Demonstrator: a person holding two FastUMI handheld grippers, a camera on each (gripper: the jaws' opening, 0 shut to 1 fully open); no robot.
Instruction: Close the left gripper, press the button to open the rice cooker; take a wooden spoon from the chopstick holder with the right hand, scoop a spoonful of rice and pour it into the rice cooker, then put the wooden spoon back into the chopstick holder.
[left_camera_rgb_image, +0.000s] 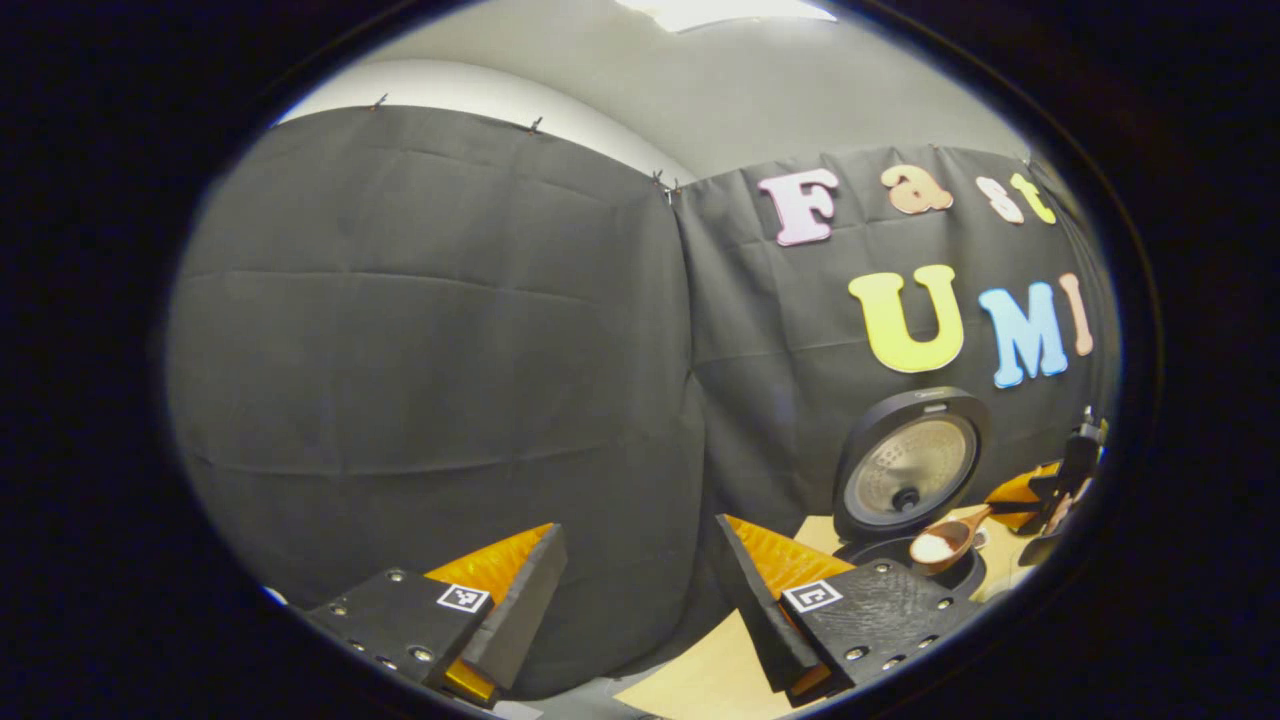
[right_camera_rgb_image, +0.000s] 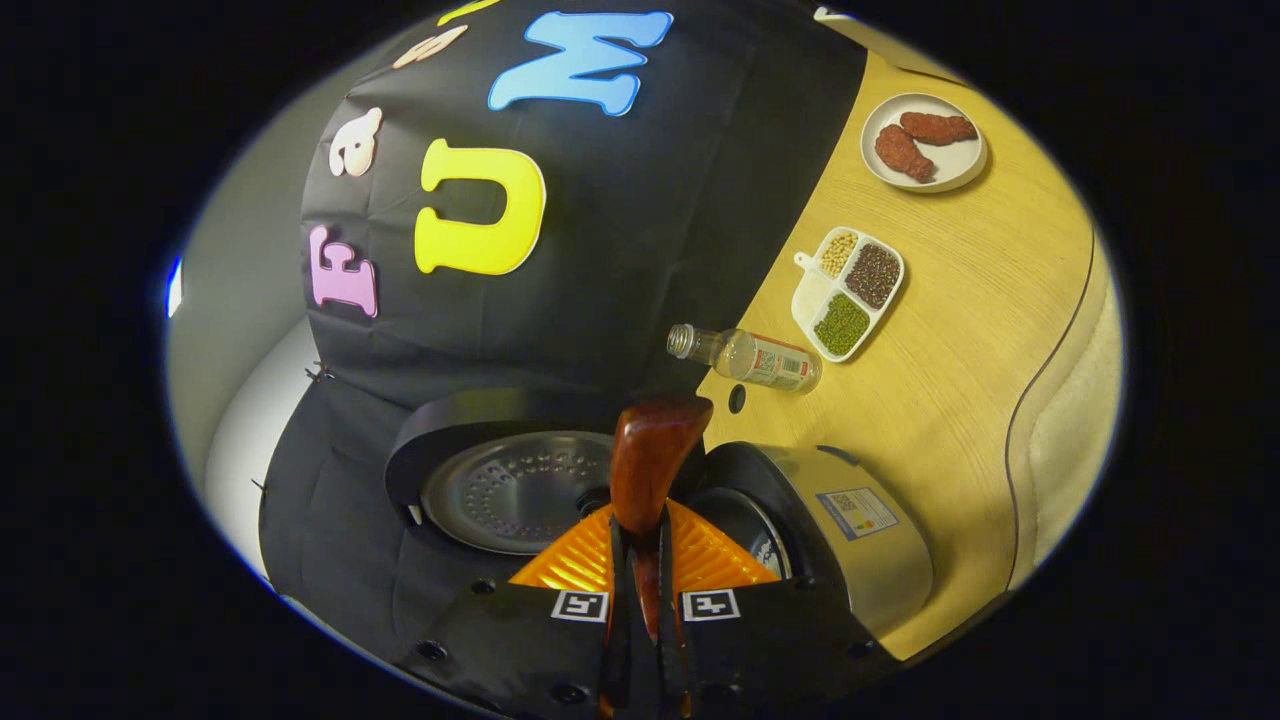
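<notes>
Wooden table (right_camera_rgb_image: 960, 330), light grain, dark line running along near its edge. Round white plate (right_camera_rgb_image: 925, 172) near the far end, bearing two reddish-brown fried pieces (right_camera_rgb_image: 920, 140) lying close together. White divided dish (right_camera_rgb_image: 848, 293) with three compartments: pale beans, dark brown grains, green beans. Clear plastic bottle (right_camera_rgb_image: 745, 357), labelled, lying on its side just beside the divided dish, cap end toward the black cloth wall (left_camera_rgb_image: 430, 330).

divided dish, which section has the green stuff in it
On the divided dish, the green grains fill the big section nearest the bottle; the others hold dark and pale grains.
</notes>
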